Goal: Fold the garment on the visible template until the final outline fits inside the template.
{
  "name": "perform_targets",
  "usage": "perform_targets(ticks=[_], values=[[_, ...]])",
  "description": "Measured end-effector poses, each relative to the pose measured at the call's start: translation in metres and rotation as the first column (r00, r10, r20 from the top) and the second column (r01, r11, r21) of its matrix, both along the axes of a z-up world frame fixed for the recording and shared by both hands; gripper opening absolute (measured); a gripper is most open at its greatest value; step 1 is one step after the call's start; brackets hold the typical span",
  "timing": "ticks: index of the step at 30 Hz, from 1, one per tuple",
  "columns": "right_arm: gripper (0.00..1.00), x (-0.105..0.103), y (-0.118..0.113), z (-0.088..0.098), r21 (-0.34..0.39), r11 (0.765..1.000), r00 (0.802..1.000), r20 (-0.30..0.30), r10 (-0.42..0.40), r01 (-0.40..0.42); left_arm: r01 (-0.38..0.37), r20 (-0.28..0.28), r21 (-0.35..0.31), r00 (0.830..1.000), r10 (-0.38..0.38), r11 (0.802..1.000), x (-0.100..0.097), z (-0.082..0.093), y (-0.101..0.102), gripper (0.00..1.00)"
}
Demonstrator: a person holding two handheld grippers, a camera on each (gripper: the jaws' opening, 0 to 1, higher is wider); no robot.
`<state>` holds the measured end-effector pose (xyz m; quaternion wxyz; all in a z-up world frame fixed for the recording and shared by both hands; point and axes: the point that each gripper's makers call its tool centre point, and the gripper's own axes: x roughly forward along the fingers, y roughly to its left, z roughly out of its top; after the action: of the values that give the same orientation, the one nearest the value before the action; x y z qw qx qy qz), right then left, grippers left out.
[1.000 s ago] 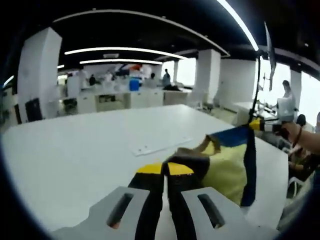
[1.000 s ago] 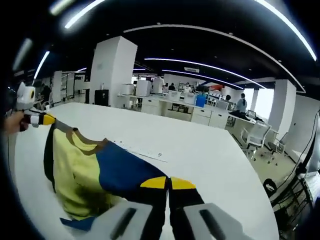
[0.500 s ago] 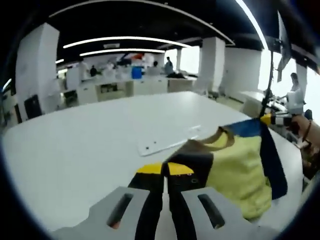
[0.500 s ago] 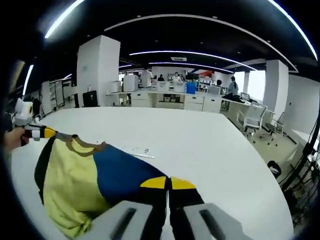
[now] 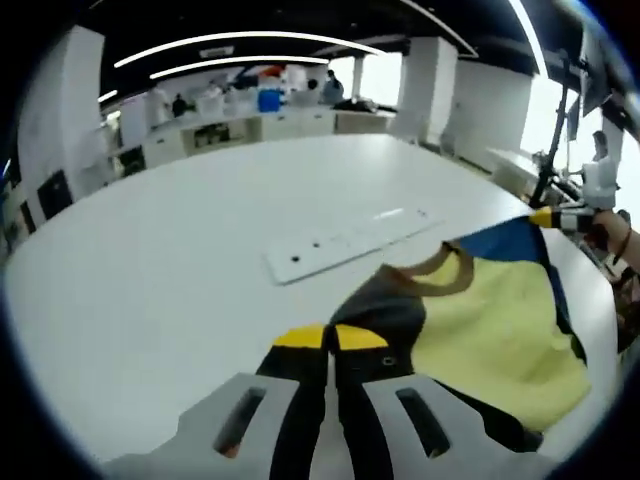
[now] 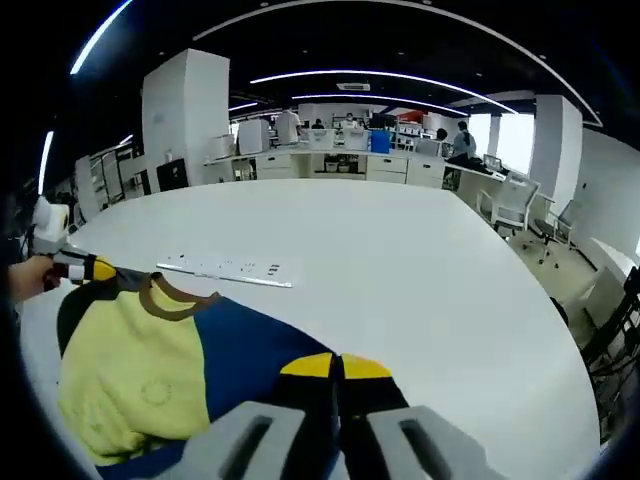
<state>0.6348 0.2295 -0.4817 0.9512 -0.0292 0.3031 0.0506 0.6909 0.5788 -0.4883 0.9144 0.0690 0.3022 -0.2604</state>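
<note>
Both tools are pinched tight on the shirt (image 5: 480,330): the left gripper (image 5: 330,340) holds a dark shoulder right at its yellow tips, and the right gripper (image 6: 335,368) holds the blue shoulder (image 6: 250,350) the same way, so the yellow body spreads between them over the white table (image 5: 150,290), neckline ahead of both tools. A white strip (image 5: 345,240) lies flat on the table just beyond the collar. I can't see any marked outline under the cloth, so the risk as I judge it is laying the shirt down crooked or bunched, or a corner slipping from a thin pinch and sagging out of shape.
</note>
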Motion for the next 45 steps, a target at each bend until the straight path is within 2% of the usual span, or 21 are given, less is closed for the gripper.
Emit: perform_targets(ticks=[4, 7, 10, 11, 13, 16, 18, 21, 25, 28, 30, 33, 37, 40, 45], values=[[0.00, 0.003, -0.002, -0.014, -0.009, 1.000, 0.999, -0.034, 0.006, -0.006, -0.026, -0.022, -0.019, 0.999, 0.025, 0.999, 0.005, -0.004, -0.002, 0.00], [0.00, 0.000, -0.005, -0.021, -0.006, 1.000, 0.998, -0.058, 0.000, -0.001, -0.012, -0.028, 0.044, 1.000, 0.013, 0.999, 0.004, -0.010, 0.000, 0.00], [0.00, -0.001, -0.003, -0.022, 0.000, 1.000, 0.998, -0.061, 0.005, -0.005, -0.026, -0.048, 0.032, 0.998, 0.028, 0.999, 0.002, -0.011, 0.000, 0.00], [0.00, -0.001, -0.002, -0.022, 0.003, 1.000, 0.998, -0.059, 0.011, -0.011, -0.042, -0.048, 0.028, 0.998, 0.043, 0.999, 0.003, -0.011, 0.002, 0.02], [0.00, -0.001, 0.002, -0.021, 0.002, 1.000, 0.998, -0.058, 0.025, -0.025, -0.069, -0.042, 0.018, 0.997, 0.070, 0.997, 0.004, -0.006, 0.005, 0.14], [0.11, -0.001, 0.007, -0.018, 0.006, 0.999, 0.998, -0.045, 0.040, -0.040, -0.074, -0.015, 0.000, 0.997, 0.074, 0.997, 0.001, 0.005, 0.006, 0.26], [0.20, -0.002, 0.009, -0.014, 0.011, 0.999, 0.998, -0.039, 0.045, -0.044, -0.084, 0.022, -0.060, 0.996, 0.085, 0.995, 0.001, 0.017, 0.004, 0.34], [0.37, -0.004, 0.017, -0.006, 0.082, 0.995, 0.998, -0.028, 0.051, -0.049, -0.082, 0.044, -0.084, 0.995, 0.086, 0.993, -0.006, 0.029, 0.006, 0.45], [0.55, -0.014, 0.031, 0.001, 0.148, 0.986, 0.996, -0.031, 0.081, -0.075, -0.036, 0.081, -0.115, 0.996, 0.045, 0.993, -0.021, 0.045, 0.000, 0.54], [0.61, -0.031, 0.049, 0.007, 0.195, 0.974, 0.991, -0.044, 0.124, -0.114, 0.020, 0.148, -0.111, 0.989, -0.003, 0.994, -0.033, 0.059, -0.004, 0.62], [0.63, -0.040, 0.058, 0.008, 0.228, 0.966, 0.988, -0.055, 0.142, -0.126, 0.046, 0.152, -0.116, 0.988, -0.028, 0.992, -0.044, 0.062, -0.006, 0.67], [0.68, -0.056, 0.070, 0.012, 0.234, 0.958, 0.981, -0.057, 0.183, -0.165, 0.079, 0.154, -0.127, 0.986, -0.059, 0.989, -0.058, 0.066, -0.007, 0.71], [0.71, -0.083, 0.089, 0.016, 0.252, 0.940, 0.966, -0.057, 0.252, -0.230, 0.107, 0.168, -0.116, 0.982, -0.086, 0.988, -0.078, 0.068, -0.009, 0.76], [0.71, -0.092, 0.094, 0.019, 0.257, 0.932, 0.962, -0.028, 0.272, -0.256, 0.131, 0.187, -0.091, 0.976, -0.112, 0.987, -0.093, 0.066, -0.011, 0.78], [0.70, -0.115, 0.106, 0.024, 0.259, 0.921, 0.953, -0.004, 0.303, -0.292, 0.144, 0.192, -0.118, 0.974, -0.120, 0.983, -0.120, 0.064, -0.018, 0.79]])
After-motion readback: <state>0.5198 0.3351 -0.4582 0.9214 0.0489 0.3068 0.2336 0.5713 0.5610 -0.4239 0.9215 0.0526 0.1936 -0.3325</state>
